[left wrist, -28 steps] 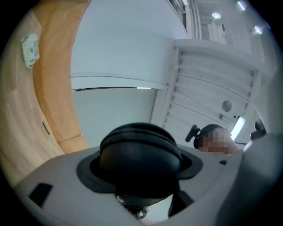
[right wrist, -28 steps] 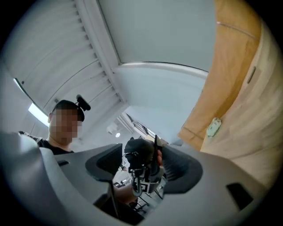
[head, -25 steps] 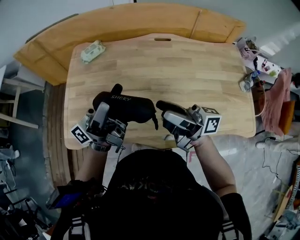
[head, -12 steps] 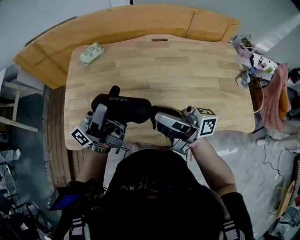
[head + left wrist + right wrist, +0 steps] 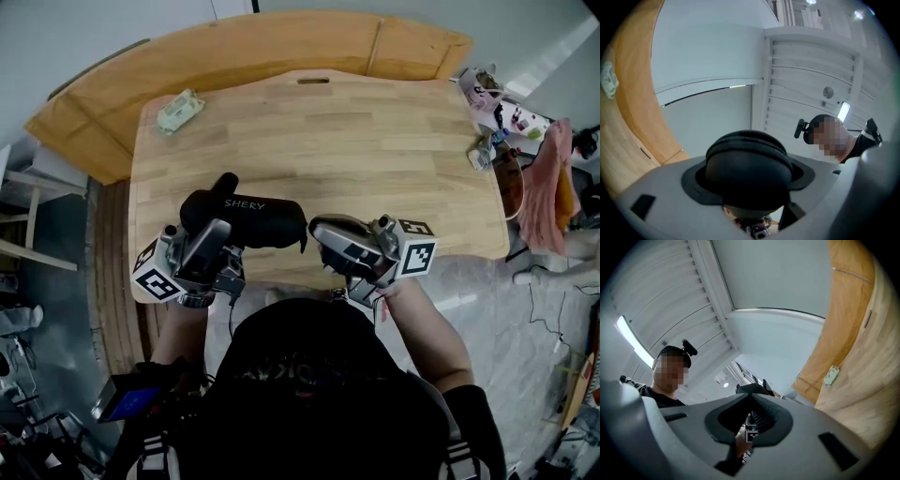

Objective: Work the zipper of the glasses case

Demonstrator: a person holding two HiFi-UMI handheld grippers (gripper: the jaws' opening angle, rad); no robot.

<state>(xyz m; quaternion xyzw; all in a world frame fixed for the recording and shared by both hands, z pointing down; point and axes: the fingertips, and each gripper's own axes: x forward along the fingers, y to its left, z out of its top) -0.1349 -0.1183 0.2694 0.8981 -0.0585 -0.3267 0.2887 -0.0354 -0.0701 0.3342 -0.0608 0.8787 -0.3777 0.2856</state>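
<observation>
Head view — one case, two tongs

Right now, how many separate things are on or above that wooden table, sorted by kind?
grippers: 2 (left gripper, right gripper)
glasses case: 1
small pale packet: 1
total: 4
</observation>
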